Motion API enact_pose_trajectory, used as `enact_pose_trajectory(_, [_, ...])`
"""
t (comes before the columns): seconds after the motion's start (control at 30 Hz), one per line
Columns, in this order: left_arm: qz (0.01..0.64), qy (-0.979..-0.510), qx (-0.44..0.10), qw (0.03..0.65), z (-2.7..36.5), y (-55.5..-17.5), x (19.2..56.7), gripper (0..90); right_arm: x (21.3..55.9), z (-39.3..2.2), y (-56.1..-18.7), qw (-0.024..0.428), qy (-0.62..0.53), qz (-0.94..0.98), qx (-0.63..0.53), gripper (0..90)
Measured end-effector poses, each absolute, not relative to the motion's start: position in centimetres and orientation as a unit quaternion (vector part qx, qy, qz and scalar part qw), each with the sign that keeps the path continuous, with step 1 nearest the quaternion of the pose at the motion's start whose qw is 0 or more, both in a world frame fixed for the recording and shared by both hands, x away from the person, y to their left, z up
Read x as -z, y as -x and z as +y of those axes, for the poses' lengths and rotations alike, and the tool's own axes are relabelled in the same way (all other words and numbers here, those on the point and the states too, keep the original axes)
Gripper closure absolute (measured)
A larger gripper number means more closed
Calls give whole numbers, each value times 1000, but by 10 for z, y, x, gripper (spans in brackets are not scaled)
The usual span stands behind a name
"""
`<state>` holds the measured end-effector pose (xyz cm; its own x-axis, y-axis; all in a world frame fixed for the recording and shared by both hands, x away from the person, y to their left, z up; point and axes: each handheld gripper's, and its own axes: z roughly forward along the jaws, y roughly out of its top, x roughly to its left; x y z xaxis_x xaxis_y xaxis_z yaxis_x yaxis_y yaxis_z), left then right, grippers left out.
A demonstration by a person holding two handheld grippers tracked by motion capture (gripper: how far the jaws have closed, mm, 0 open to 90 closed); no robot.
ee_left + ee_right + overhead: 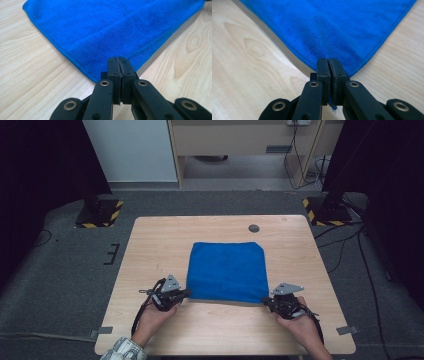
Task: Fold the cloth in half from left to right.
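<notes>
Fingers (329, 65) pinch cloth (332, 27) corner — blue tuft below.

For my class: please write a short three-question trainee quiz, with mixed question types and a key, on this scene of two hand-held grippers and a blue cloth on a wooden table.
1. True or false: the left gripper stands open above the blue cloth.
2. Which part of the cloth does the right gripper hold? A) the middle B) a near corner C) the far edge
3. Fill in: the cloth lies on the ____ table, with its near edge slightly lifted so that a shadow falls under it.

Key
1. False: its jaws are shut on the near left corner of the cloth.
2. B
3. wooden
</notes>
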<state>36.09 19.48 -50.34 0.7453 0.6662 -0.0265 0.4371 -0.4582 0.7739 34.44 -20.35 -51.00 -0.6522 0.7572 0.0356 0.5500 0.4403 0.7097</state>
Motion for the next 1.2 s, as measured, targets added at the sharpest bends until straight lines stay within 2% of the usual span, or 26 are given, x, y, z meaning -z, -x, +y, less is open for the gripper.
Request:
enact_pose_trajectory(0.3, [315, -851, -123, 402, 196, -348, 505, 886, 509, -201, -327, 133, -378, 852, -337, 862])
enact_pose_trajectory(0.4, [311, -858, -119, 391, 194, -346, 508, 885, 509, -203, -324, 128, -378, 853, -338, 758])
enact_pose_trajectory(0.53, [312, -861, -113, 386, 197, -343, 508, 884, 504, -205, -326, 140, -386, 836, -364, 508])
enact_pose_trajectory(0.63, [313, -862, -111, 382, 200, -342, 509, 884, 502, -207, -331, 155, -396, 822, -378, 422])
enact_pose_trajectory(1.0, [310, -866, -102, 379, 203, -335, 511, 865, 522, -205, -350, 176, -421, 829, -324, 371])
enact_pose_trajectory(1.1, [321, -861, -105, 381, 204, -336, 512, 782, 525, -206, -350, 174, -419, 832, -319, 368])
enact_pose_trajectory(1.13, [329, -856, -106, 384, 205, -337, 512, 718, 525, -206, -350, 175, -421, 831, -319, 368])
enact_pose_trajectory(1.2, [343, -846, -108, 394, 206, -338, 511, 510, 525, -207, -350, 175, -417, 833, -317, 369])
